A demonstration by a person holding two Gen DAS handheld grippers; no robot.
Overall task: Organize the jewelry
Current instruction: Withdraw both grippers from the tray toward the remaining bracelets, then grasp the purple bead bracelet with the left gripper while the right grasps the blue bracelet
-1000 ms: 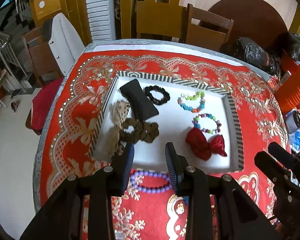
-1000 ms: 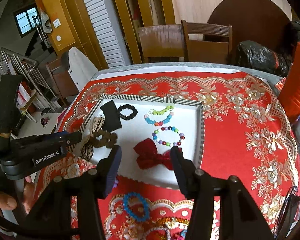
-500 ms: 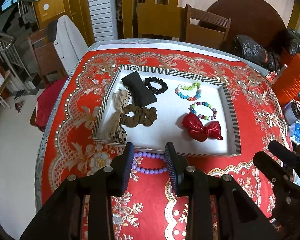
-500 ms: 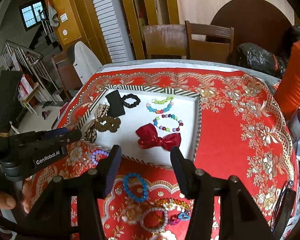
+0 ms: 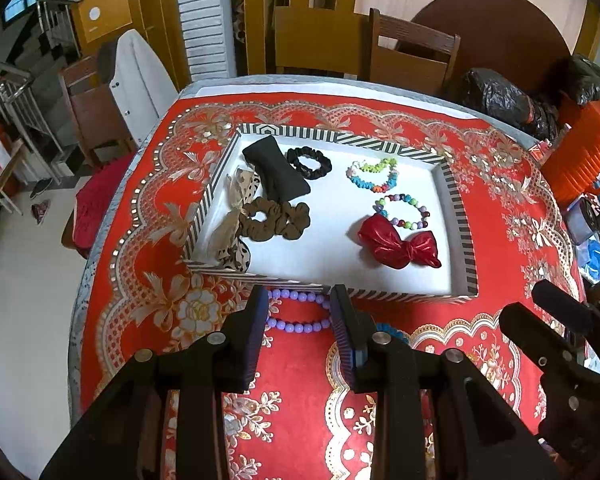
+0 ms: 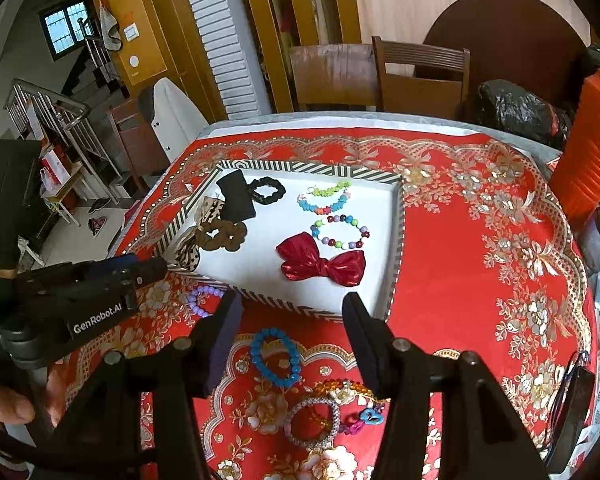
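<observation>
Left gripper point(image 5: 299, 300) is open to a moderate gap and empty, sitting low centre in the left wrist frame. The purple bead bracelet point(image 5: 296, 309) lies flat on the red tablecloth point(image 5: 300, 392) right between and just beyond the fingertips, directly ahead along the finger axis, just short of the tray's near rim point(image 5: 400, 295). Its loop looks a bit wider than the current gap, stretched left-right across the frame, so both fingers overlap its ends; my read is that closing on one strand beats straddling the whole loop. Right gripper point(image 6: 292, 312) is open wide, also empty, lower centre of its frame. Its nearest piece is the blue bead bracelet point(image 6: 275, 356), between the fingers but lower in frame than the tips, so under the jaws, not ahead of them. In the right wrist view the purple bracelet point(image 6: 202, 300) sits left of the right gripper's left finger, close by the left gripper body, so the left arm is clearly nearer to it. A silver bracelet point(image 6: 312, 422) and a gold beaded one point(image 6: 342, 387) lie on the cloth at bottom centre. The tray already holds a red bow point(image 5: 398, 244), two multicolour bracelets and dark scrunchies. Likely next: left takes purple, lifts over the rim.
</observation>
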